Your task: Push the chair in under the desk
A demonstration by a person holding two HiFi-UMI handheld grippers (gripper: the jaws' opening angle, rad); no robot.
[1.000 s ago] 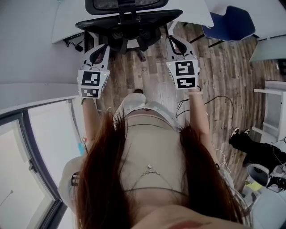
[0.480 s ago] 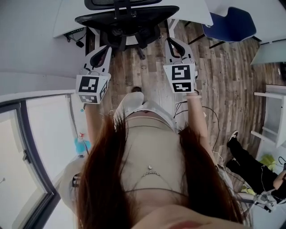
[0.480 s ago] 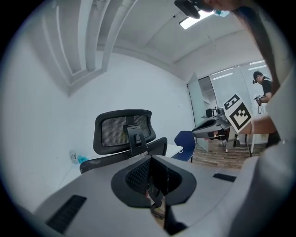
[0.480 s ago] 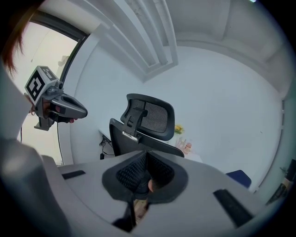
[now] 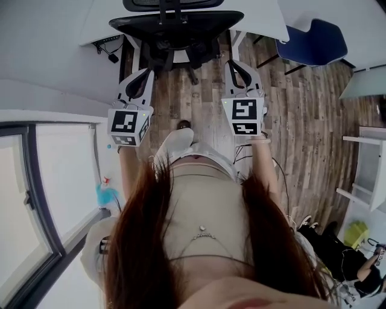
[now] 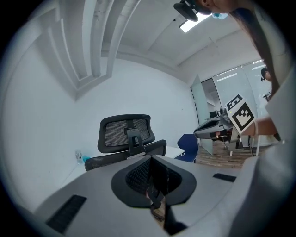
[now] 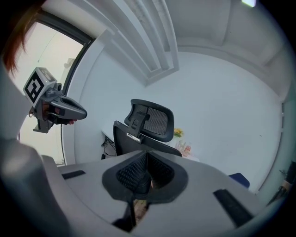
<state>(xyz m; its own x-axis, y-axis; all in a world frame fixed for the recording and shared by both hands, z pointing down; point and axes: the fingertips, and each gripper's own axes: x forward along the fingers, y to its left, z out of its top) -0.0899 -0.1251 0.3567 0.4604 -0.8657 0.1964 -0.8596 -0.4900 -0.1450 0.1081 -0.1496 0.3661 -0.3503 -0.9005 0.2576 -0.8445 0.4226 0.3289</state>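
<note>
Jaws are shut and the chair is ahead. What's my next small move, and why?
The left gripper and right gripper hang short of the chair, touching nothing, and its base shows outside the desk. I'd probably ease both forward onto its back.

Head view steeply down, both gripper views forward, sharing chair (image 5: 181,24)

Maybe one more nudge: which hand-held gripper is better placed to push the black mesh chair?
Right, slightly: right hand-held gripper sits nearer black mesh chair than left hand-held gripper.
</note>
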